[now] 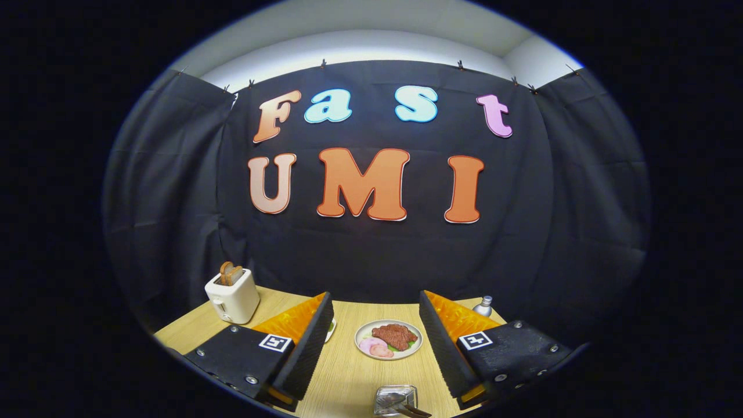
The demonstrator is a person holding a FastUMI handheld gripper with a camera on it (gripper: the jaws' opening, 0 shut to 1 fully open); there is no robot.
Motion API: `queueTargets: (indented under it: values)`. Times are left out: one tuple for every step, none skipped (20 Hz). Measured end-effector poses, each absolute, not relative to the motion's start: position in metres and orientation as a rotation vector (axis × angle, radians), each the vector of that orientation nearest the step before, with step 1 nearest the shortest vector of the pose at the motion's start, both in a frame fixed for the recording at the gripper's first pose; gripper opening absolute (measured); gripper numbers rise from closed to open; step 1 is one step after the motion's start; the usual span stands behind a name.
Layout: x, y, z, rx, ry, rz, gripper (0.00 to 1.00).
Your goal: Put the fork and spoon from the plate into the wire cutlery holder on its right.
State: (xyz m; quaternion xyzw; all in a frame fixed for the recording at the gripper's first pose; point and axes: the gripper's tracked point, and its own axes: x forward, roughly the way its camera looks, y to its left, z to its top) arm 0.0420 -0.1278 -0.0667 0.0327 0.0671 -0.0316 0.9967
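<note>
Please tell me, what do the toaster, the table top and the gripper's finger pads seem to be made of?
Toaster: probably plastic, cream, smooth with a soft sheen. Table top: pale wood or a wood-look laminate, going by its fine straight grain lines; the finish is matte. Finger pads: probably black rubber or foam, dull, with fine ribs. The gripper is open, holding nothing.

My gripper [376, 316] shows two wedge-shaped fingers [302, 342], orange ribbed on the outer faces, with black ridged pads facing inward. Each sits on a black plate fixed by silver screws and carrying a white square black-patterned marker.
</note>
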Motion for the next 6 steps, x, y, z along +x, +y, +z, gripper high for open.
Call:
queueTargets:
  values:
    - [0.0412,-0.1262,-0.0659,0.065,0.134,-0.058,0.89]
    - [0.0413,-0.1266,-0.0656,0.063,0.134,-0.061,0.89]
    - [0.0419,-0.1255,-0.0644,0.062,0.131,-0.057,0.89]
    - [0.0424,-0.1261,-0.064,0.06,0.131,-0.062,0.89]
    - [0.0421,-0.125,-0.0625,0.063,0.13,-0.058,0.89]
    - [0.0424,-0.1229,-0.0616,0.064,0.131,-0.057,0.89]
